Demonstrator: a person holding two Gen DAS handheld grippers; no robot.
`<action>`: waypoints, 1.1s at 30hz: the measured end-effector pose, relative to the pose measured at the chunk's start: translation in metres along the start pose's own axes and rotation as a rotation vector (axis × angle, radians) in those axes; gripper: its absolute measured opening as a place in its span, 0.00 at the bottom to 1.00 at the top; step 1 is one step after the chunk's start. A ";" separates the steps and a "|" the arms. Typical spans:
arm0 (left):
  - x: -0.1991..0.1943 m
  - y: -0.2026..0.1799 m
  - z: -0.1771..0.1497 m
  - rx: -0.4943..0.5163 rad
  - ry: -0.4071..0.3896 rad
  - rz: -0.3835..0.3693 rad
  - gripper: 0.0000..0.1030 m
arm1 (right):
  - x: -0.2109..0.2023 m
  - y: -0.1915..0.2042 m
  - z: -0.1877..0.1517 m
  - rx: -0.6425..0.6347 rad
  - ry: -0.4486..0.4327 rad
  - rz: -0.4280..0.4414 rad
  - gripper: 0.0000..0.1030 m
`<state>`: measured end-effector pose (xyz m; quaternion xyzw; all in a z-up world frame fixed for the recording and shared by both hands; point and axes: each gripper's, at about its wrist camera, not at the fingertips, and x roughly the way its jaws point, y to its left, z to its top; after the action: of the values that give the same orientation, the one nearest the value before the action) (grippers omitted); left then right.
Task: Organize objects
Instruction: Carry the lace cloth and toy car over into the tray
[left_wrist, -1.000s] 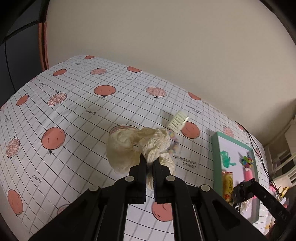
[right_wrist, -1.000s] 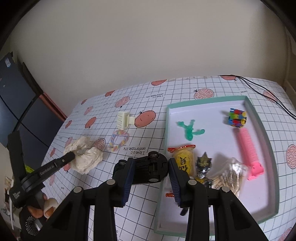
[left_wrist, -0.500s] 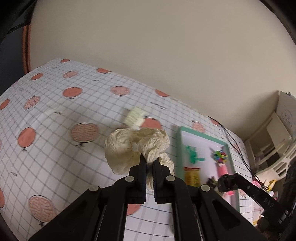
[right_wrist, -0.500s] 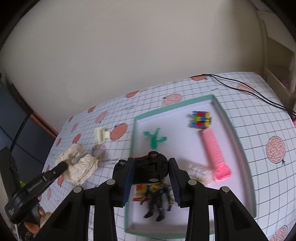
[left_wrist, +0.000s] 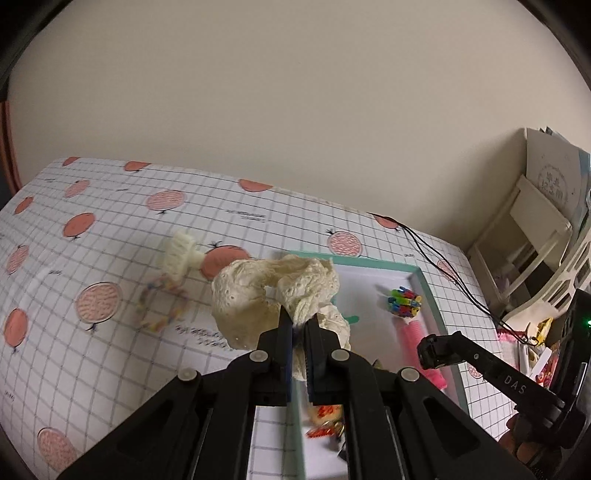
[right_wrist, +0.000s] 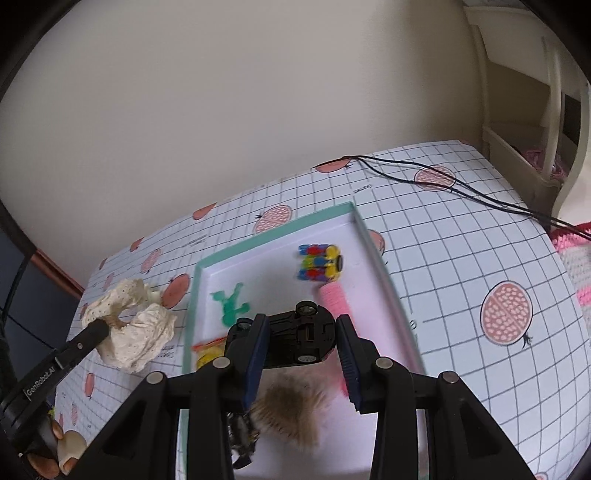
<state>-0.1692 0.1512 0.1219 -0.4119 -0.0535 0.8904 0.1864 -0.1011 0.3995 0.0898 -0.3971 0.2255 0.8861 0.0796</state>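
Surface: table (left_wrist: 110, 258) under a white grid-print cloth with pink pomegranate rounds; plain cream wall behind.
Right gripper (right_wrist: 301, 345): nearest in its own view; black jaws with blue pads closed on a black toy car (right_wrist: 295, 338), held above the tray.
Car axis: long axis runs across the jaws, left to right; underside and wheels face the camera.
Left gripper (left_wrist: 299, 332): jaws pinched tight on a cream lace scrunchie (left_wrist: 277, 295), crumpled and eyelet-textured, lifted clear of the cloth at the tray's left edge.
Tray (right_wrist: 273, 236): shallow rectangular box, mint-green rim, white floor.
Tray contents, near to far: blurred tan bristly bundle (right_wrist: 291, 410); yellow snack packet with red ends (right_wrist: 208, 354); pink ribbed roller (right_wrist: 334, 299), partly hidden by the car; green flat figure (right_wrist: 231, 302); multicoloured block cluster (right_wrist: 319, 262).
Outside tray: pastel braided ring (left_wrist: 160, 308) and cream toothed hair claw (left_wrist: 179, 253) on the cloth left of the tray, both blurred.
Far: two black cables (right_wrist: 443, 184) trailing across the cloth's far right; white shelf unit (left_wrist: 524, 229) in the corner.
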 end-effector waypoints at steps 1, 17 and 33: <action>0.005 -0.004 0.002 0.009 0.003 -0.001 0.05 | 0.003 -0.001 0.002 0.004 -0.002 -0.003 0.38; 0.074 -0.032 0.018 0.060 0.038 -0.019 0.05 | 0.049 -0.009 0.019 -0.004 0.000 -0.013 0.38; 0.118 -0.020 -0.005 0.030 0.142 0.007 0.05 | 0.075 0.026 0.008 -0.113 0.042 -0.001 0.38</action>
<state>-0.2295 0.2142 0.0392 -0.4712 -0.0253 0.8603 0.1929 -0.1649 0.3773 0.0475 -0.4197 0.1764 0.8888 0.0526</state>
